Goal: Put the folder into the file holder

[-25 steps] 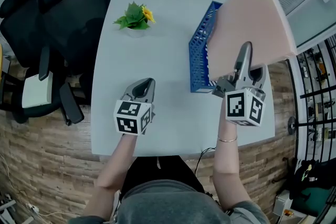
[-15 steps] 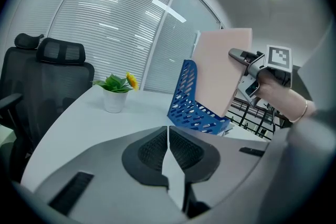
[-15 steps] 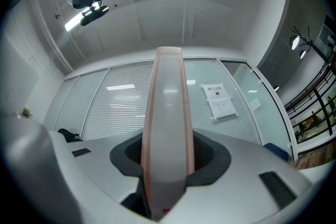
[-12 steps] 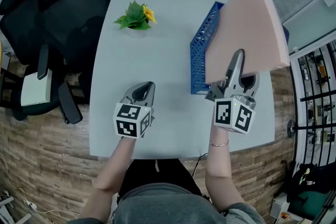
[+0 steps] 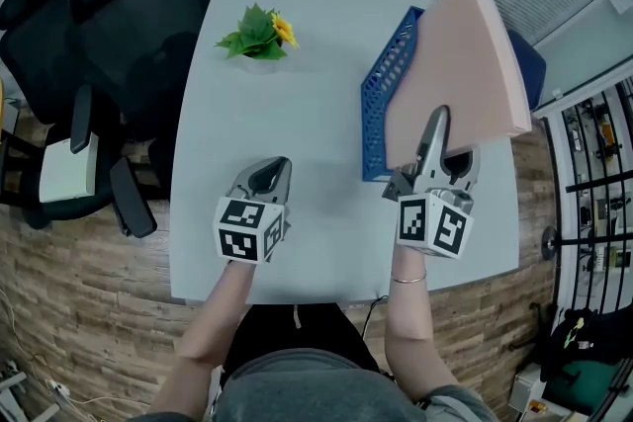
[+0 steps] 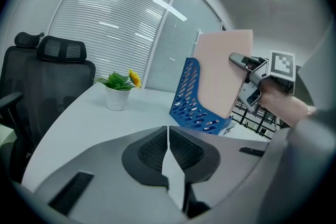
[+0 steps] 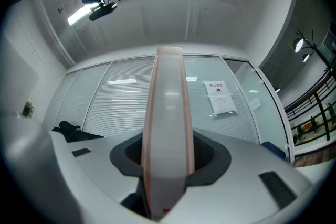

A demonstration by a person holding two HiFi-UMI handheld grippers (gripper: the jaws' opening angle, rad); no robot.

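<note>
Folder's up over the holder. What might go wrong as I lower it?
The right hand-held gripper pinches the folder only at its near edge, so it may swing or slip. Its lower edge could catch the wall of the holder. Nothing steadies the holder: the left hand-held gripper is shut, apart from it, so a knock might shove it.

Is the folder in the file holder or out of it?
Not seated. The right gripper clamps the pink folder, holding it tilted above the blue file holder; whether its lower corner has entered cannot be told.
</note>
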